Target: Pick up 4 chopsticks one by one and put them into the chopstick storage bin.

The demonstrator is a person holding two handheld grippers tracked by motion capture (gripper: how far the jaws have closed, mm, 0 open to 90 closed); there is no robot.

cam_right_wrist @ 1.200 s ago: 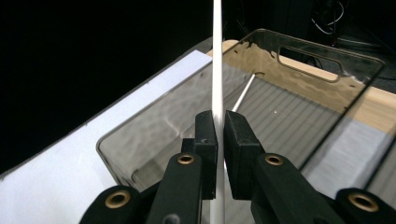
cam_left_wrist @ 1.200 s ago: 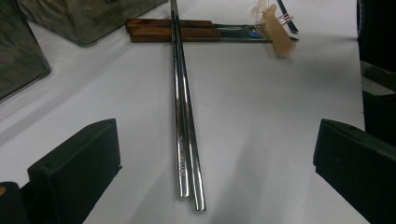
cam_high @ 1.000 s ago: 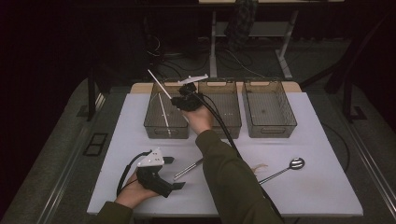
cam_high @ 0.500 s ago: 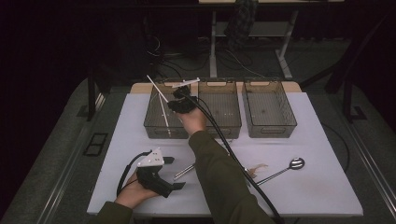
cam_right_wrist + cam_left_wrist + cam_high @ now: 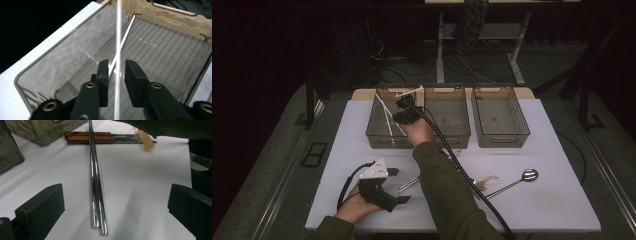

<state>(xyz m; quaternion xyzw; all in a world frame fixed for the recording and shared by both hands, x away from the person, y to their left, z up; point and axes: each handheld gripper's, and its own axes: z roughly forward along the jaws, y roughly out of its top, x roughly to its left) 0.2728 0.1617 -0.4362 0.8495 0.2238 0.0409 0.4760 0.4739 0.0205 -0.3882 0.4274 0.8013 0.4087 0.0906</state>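
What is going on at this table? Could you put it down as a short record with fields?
Work in hand: putting white chopsticks into the left bin
Right gripper: over the left bin, jaws just opened, one white chopstick between them but not pinched
Left gripper: resting on the table, jaws open, nothing held
Ahead of left gripper: pair of metal chopsticks lying side by side
Other bins: middle bin and right bin
Also on table: ladle

Three bins (image 5: 501, 120) stand in a row, two white chopsticks (image 5: 387, 116) lie in the left one, and two metal chopsticks (image 5: 96, 185) and one ladle (image 5: 514, 183) lie on the table.
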